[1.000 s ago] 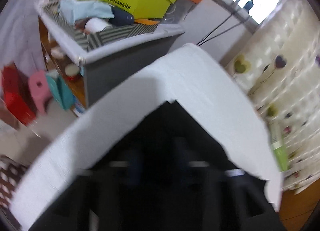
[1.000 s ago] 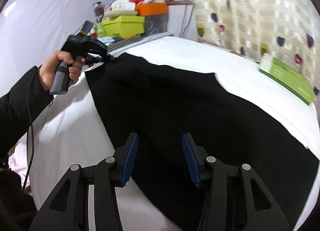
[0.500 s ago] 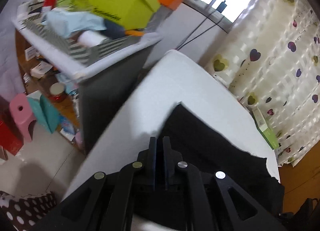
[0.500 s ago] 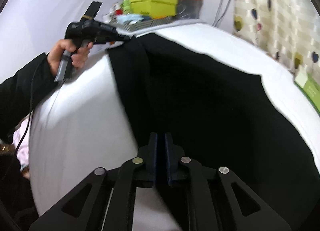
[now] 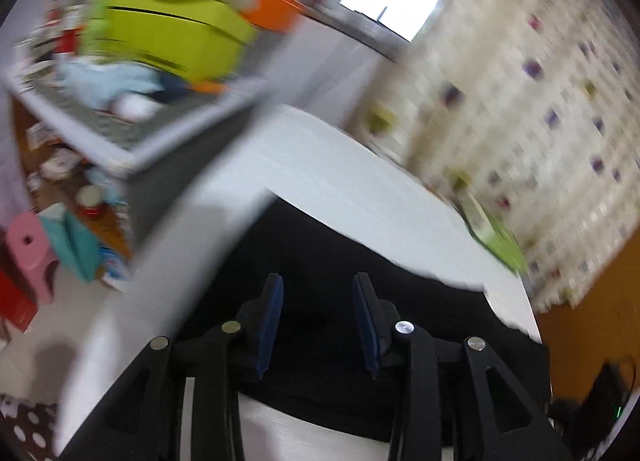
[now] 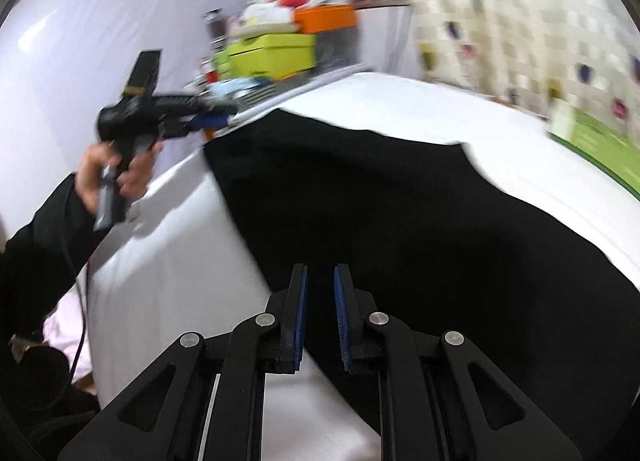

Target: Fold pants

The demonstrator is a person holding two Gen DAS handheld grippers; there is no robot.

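- Half a second ago both grippers were clamped on the cloth; now the left gripper [image 5: 318, 313] has its jaws spread wide with nothing between them, and the right gripper [image 6: 321, 311] has parted its jaws a little and let go.
- The black pants [image 6: 400, 213] lie flat on the white table [image 6: 160, 281], spreading from the near left corner toward the far right.
- Seen from the right wrist, the left gripper [image 6: 208, 119] hovers off the pants' far left corner, gripped by a hand [image 6: 116, 173].
- Bare white surface runs along the pants' left and far edges; a green box [image 6: 596, 145] sits at the far right edge, a cluttered shelf [image 5: 132, 101] just beyond the table.
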